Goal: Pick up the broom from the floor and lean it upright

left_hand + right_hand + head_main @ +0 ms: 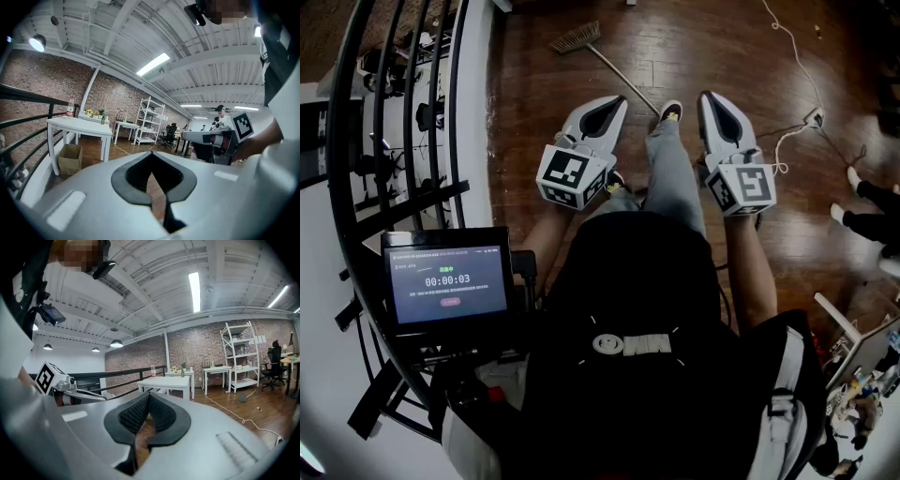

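Fingers (pixel 125 177) of the left gripper (pixel 151 157): dark ribbed pads, drawn together at the tips, nothing between them; only a sliver of floor shows through the hollow behind. Fingers (pixel 127 417) of the right gripper (pixel 149 399): likewise closed on nothing. In the head view the left gripper (pixel 616 101) and right gripper (pixel 709 97), both white-shelled with square-marker cubes, sit at mid-frame either side of the person's grey-trousered leg (pixel 673 173), tilted slightly downward. Broom (pixel 581 39), straw-coloured bristle head on a thin pale handle: lying flat on the dark wooden plank floor (pixel 722 37) at upper centre of the frame, bristles to the upper left, handle running down and right toward the person's shoe (pixel 671 111); apart from both grippers. White cable (pixel 791 54): trailing across the floor at upper right to a small white socket block (pixel 814 117). Black curved metal railing (pixel 382 122): left edge of the frame. Black-cased screen showing a timer (pixel 446 281): lower left. Second person's dark-clad legs (pixel 874 214): right edge. White worktop (pixel 80 124) with a brown cardboard box (pixel 69 158) beneath it: left of the left gripper view, against a brick wall. White open shelving rack (pixel 240 359): right of the right gripper view.
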### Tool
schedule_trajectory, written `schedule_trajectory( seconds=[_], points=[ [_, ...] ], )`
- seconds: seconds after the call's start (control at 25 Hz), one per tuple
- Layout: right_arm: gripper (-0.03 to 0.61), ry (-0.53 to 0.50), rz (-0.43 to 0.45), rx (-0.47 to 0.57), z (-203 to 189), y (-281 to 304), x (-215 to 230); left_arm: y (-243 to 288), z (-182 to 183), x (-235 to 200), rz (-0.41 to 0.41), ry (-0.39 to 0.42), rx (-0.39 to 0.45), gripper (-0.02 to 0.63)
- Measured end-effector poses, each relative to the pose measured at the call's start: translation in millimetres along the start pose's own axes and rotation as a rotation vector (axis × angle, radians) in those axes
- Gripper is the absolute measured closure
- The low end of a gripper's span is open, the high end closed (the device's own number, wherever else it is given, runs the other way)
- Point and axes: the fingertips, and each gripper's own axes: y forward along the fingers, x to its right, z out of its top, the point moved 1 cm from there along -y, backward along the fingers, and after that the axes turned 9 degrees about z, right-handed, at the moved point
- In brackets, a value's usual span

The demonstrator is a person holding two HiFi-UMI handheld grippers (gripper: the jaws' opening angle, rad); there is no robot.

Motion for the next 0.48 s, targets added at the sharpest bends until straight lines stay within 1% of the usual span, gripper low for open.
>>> schedule_trajectory(
  seconds=[0.08,0.16,0.2,0.32,0.36,0.4,0.48],
  points=[
    [0.575,-0.017,0.004,-0.005,-2,-5,-9,-7,-4,1,-0.002,0.01,-0.009,0.601],
    [0.575,-0.007,0.006,-0.012,-5,-3,-4,0,-7,1,-0.007,0.018,-0.024,0.601],
    [0.575,0.012,0.003,-0.016,-8,3,10,17,-7,-1,-0.012,0.022,-0.039,0.601],
    [0.575,0.089,-0.016,-0.031,-23,35,87,99,-6,-9,-0.036,0.037,-0.118,0.601],
    [0.574,0.108,-0.021,-0.036,-27,42,104,117,-7,-11,-0.043,0.042,-0.144,0.601],
    [0.575,0.115,-0.023,-0.041,-31,44,112,125,-8,-11,-0.05,0.045,-0.161,0.601],
    [0.575,0.109,-0.025,-0.044,-37,46,114,128,-14,-11,-0.072,0.051,-0.171,0.601]
  ],
)
